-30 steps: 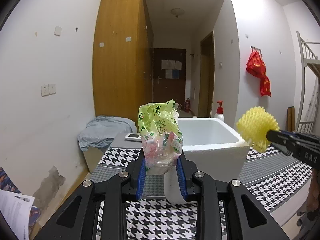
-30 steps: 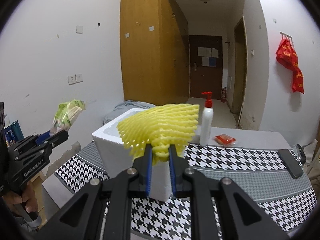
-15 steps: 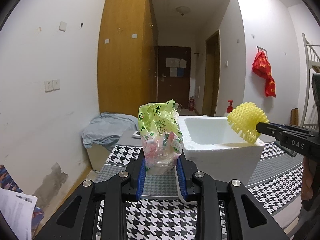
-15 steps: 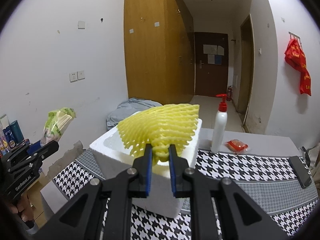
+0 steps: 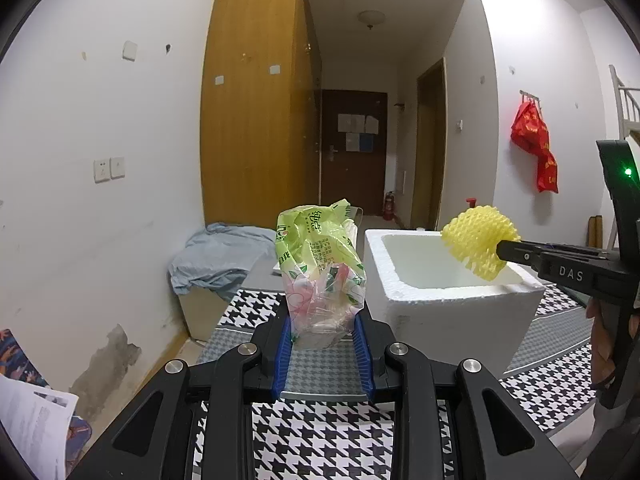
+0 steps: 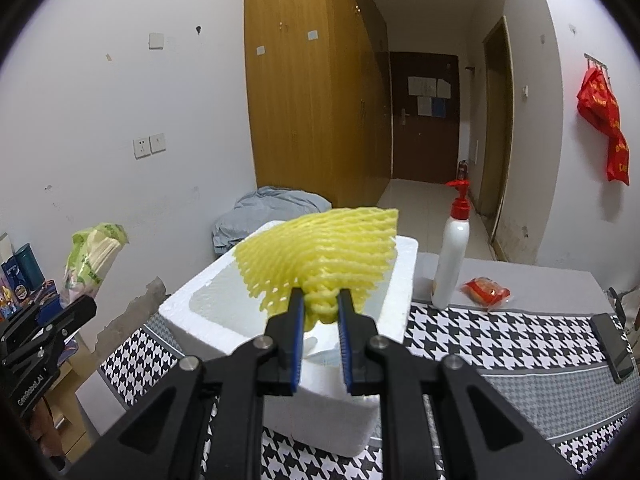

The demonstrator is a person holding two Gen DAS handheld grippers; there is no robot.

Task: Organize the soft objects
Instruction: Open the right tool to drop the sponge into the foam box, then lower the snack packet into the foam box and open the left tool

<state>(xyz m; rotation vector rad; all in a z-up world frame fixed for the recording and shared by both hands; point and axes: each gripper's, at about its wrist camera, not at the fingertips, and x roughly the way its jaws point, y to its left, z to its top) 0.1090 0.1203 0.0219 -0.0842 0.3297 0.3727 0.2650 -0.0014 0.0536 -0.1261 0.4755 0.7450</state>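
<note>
A white pump bottle with a red nozzle stood upright on the tabletop just right of a white foam box, with a red snack packet lying beside the bottle and a dark phone near the right edge. Nothing blocked the open top of the box. The tabletop wore a black-and-white houndstooth cloth with grey bands, set in a white-walled room with a tall wooden wardrobe, a dark door down the corridor, a crumpled grey-blue cloth on a low surface by the wall, and a red bag hanging on a hook. The right gripper held a yellow foam net pinched at its bunched end between narrow jaws, fanned out above the box's opening. The left gripper clamped a crumpled green plastic bag upright between its jaws, left of the box.
</note>
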